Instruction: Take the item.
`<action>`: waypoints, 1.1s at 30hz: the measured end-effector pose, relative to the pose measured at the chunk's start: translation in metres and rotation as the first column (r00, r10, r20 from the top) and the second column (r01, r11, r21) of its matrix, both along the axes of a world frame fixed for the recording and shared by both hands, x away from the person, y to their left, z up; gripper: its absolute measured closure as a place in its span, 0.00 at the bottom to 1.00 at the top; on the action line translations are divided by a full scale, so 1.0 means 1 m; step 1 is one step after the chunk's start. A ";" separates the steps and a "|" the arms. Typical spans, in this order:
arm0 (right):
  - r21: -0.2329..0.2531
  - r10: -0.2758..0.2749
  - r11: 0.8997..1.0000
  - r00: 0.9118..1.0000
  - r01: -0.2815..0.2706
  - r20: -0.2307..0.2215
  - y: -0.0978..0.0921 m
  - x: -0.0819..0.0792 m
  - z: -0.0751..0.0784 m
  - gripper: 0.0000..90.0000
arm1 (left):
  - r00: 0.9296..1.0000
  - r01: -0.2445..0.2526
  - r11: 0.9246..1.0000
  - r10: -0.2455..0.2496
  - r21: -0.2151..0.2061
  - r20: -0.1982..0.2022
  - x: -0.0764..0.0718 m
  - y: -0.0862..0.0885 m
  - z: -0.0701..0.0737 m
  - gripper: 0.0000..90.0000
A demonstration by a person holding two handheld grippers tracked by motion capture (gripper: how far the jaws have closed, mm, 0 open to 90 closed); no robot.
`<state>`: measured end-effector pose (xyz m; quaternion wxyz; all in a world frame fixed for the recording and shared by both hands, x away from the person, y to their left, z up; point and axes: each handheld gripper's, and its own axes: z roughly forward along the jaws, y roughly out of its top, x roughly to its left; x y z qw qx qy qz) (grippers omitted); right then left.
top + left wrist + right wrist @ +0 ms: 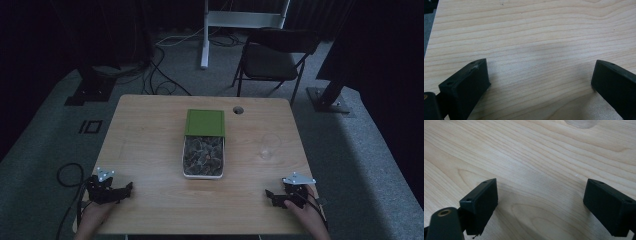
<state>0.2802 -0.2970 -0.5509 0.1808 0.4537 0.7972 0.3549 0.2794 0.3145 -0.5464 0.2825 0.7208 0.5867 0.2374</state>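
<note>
Here your left tongs [125, 190] rest at the lower left of the high view on the pale wooden tabletop [150, 150], jaws spread wide over bare wood grain. Your right tongs [272, 196] sit at the lower right, jaws likewise spread with nothing between them. In the centre stands a white rectangular container [203, 157] of dark crumpled pieces, its green lid [205, 122] slid toward the frame's top. A clear drinking glass [268, 146] stands upright to its right, well apart.
</note>
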 end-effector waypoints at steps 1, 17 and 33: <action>-0.004 0.000 1.000 1.000 0.000 0.001 0.000 0.000 0.000 0.13 | 1.000 0.000 1.000 0.000 0.000 0.000 0.000 0.000 0.000 0.02; -0.026 -0.008 1.000 1.000 0.008 0.008 0.003 -0.004 0.000 0.14 | 1.000 -0.005 1.000 0.005 0.002 0.000 0.001 0.000 0.000 0.02; -0.004 -0.019 1.000 1.000 0.019 0.019 0.012 -0.005 0.008 0.15 | 1.000 -0.005 1.000 0.005 0.001 0.001 0.001 0.000 0.000 0.02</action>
